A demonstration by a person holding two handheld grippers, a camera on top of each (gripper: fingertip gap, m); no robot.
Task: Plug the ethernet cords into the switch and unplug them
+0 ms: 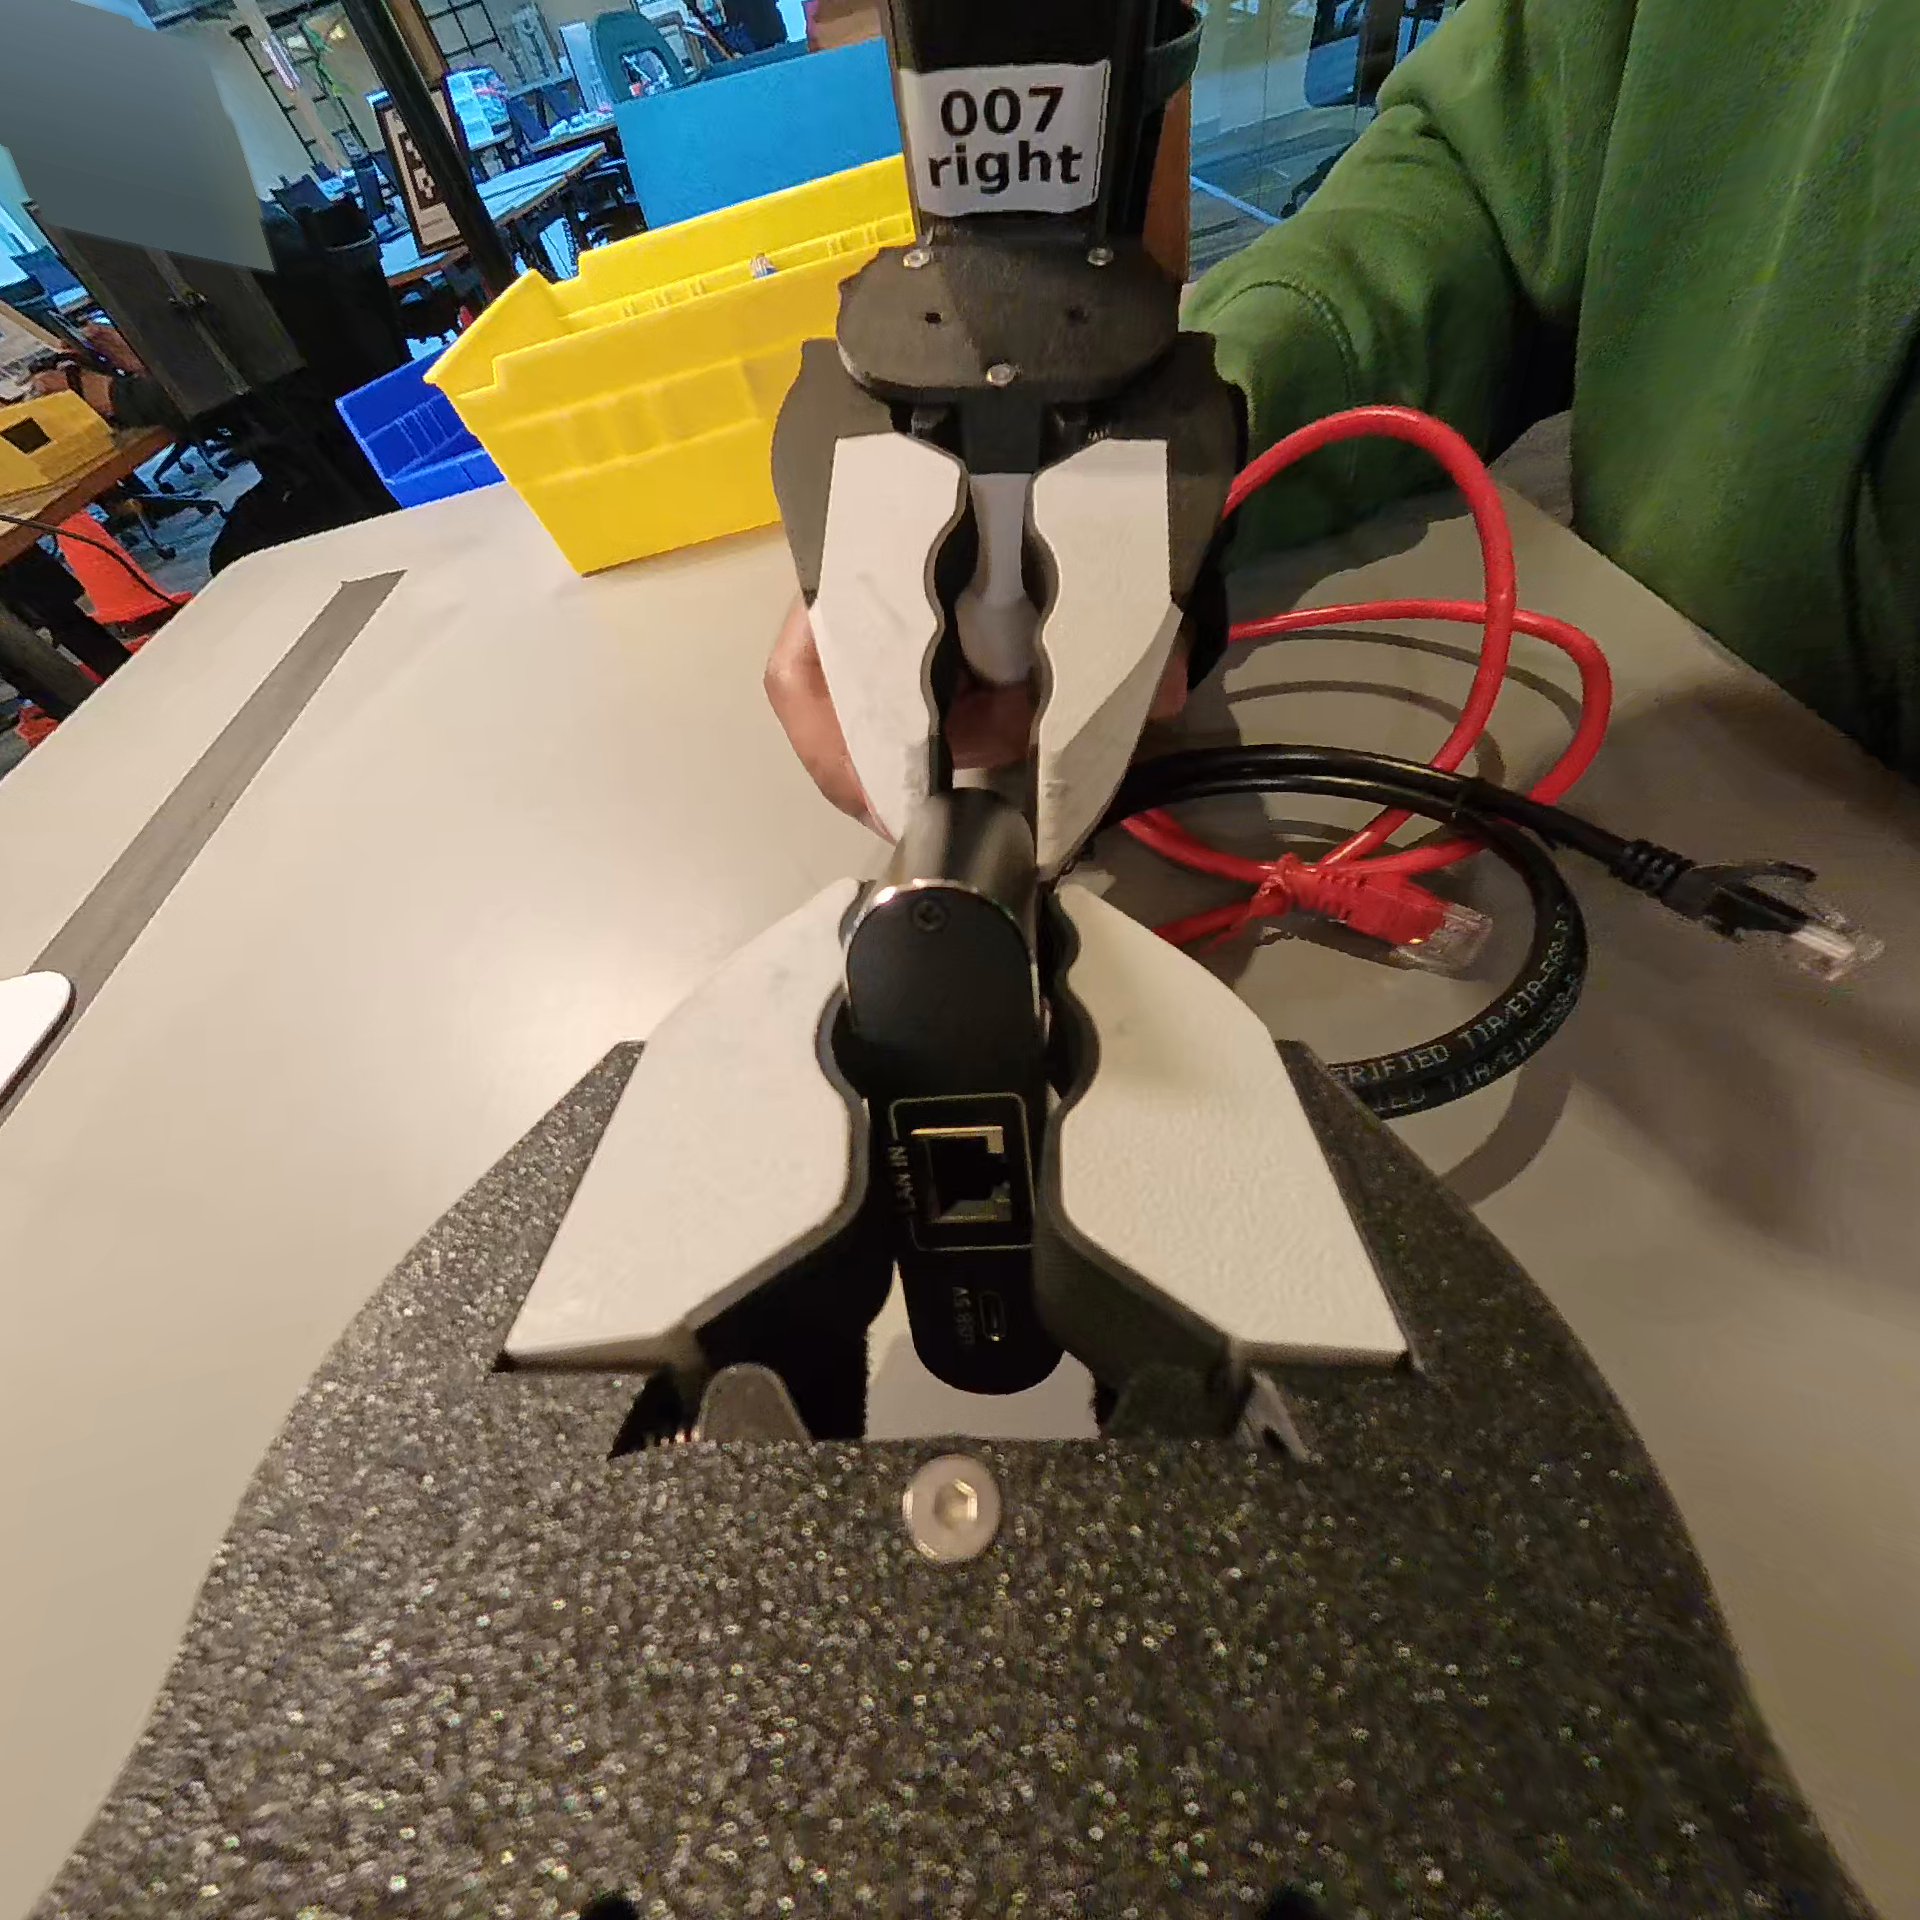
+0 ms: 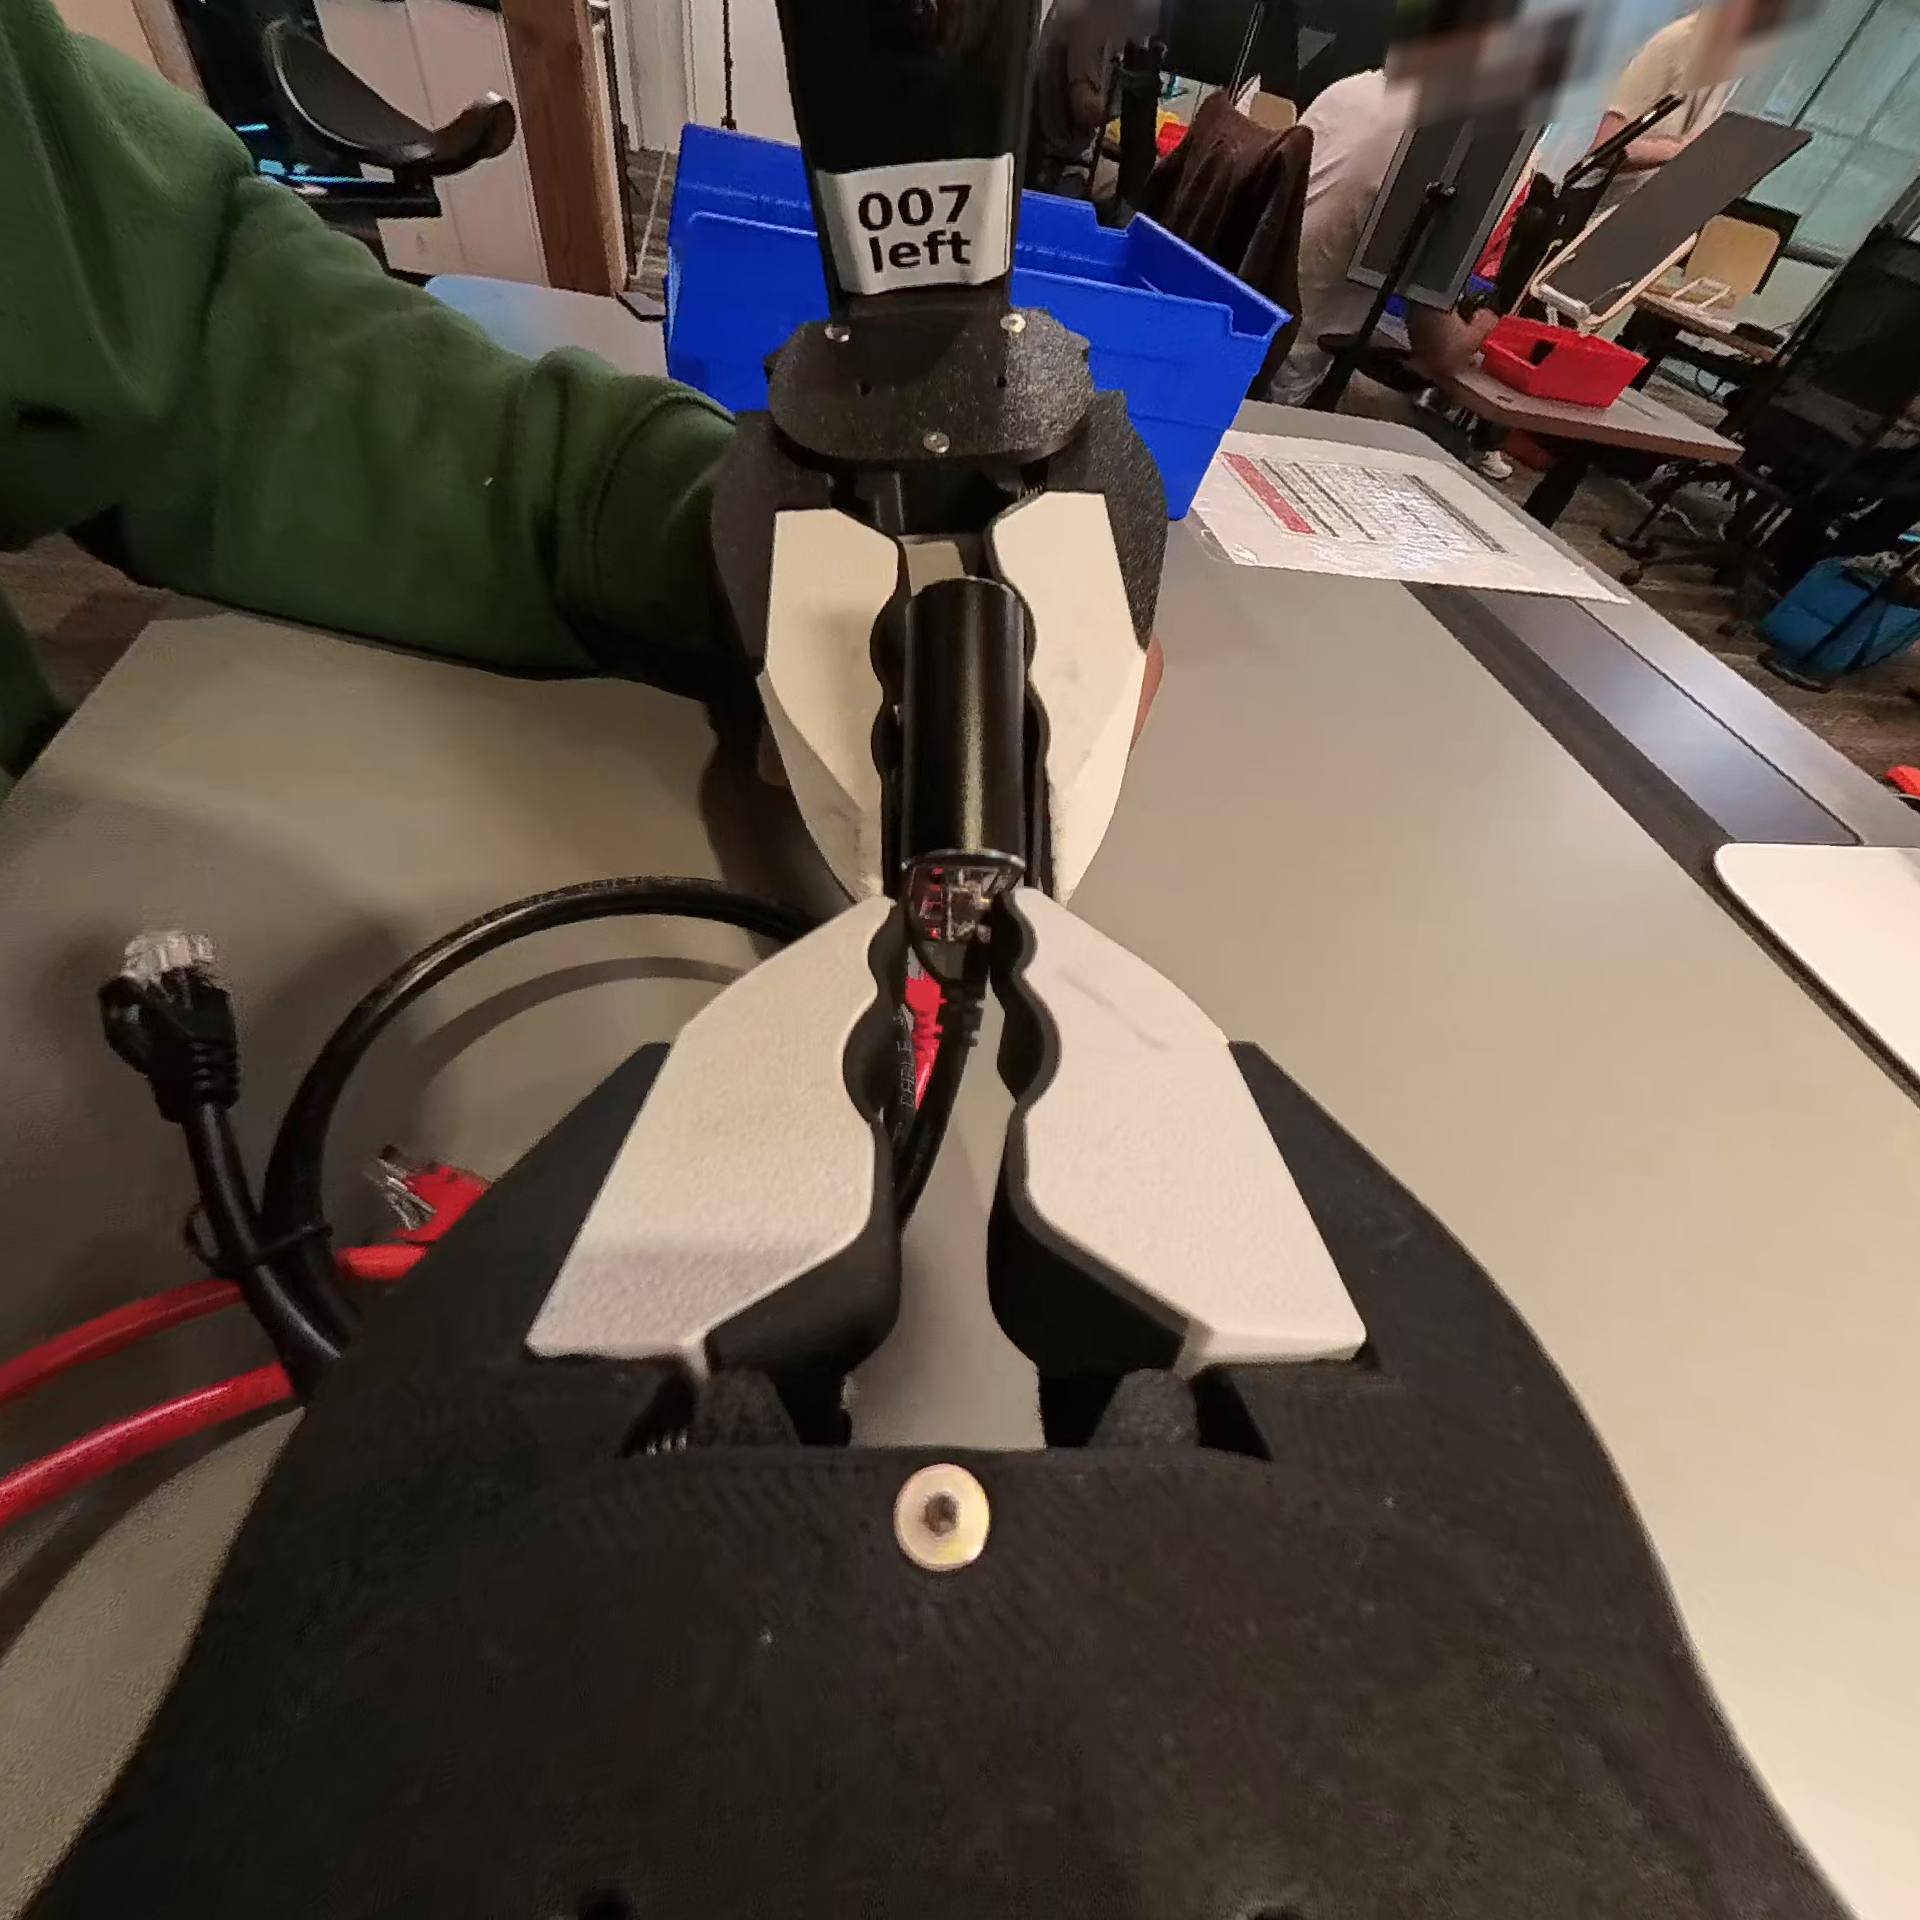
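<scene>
The switch (image 1: 956, 1039) is a slim black device. My left gripper (image 1: 951, 914) is shut on it and holds it above the grey table, with a free port on its near end. My right gripper (image 2: 948, 925) faces it tip to tip and is shut on a black ethernet cord's plug (image 2: 951, 940). The plug sits at the port on the switch's (image 2: 961, 727) other end; I cannot tell how deep. The black cord (image 1: 1455, 800) loops on the table, its other plug (image 1: 1766, 914) free. A red cord (image 1: 1455, 623) lies coiled there, its plug (image 1: 1392, 914) free.
A yellow bin (image 1: 644, 395) and a blue bin (image 2: 1143, 312) stand at the table's far edges. A printed sheet (image 2: 1382, 520) and a white flat object (image 2: 1839, 935) lie beside a dark strip (image 1: 208, 748). A person's green sleeve (image 1: 1558, 312) reaches over the cords. Less than 4 cm separates the two grippers' tips.
</scene>
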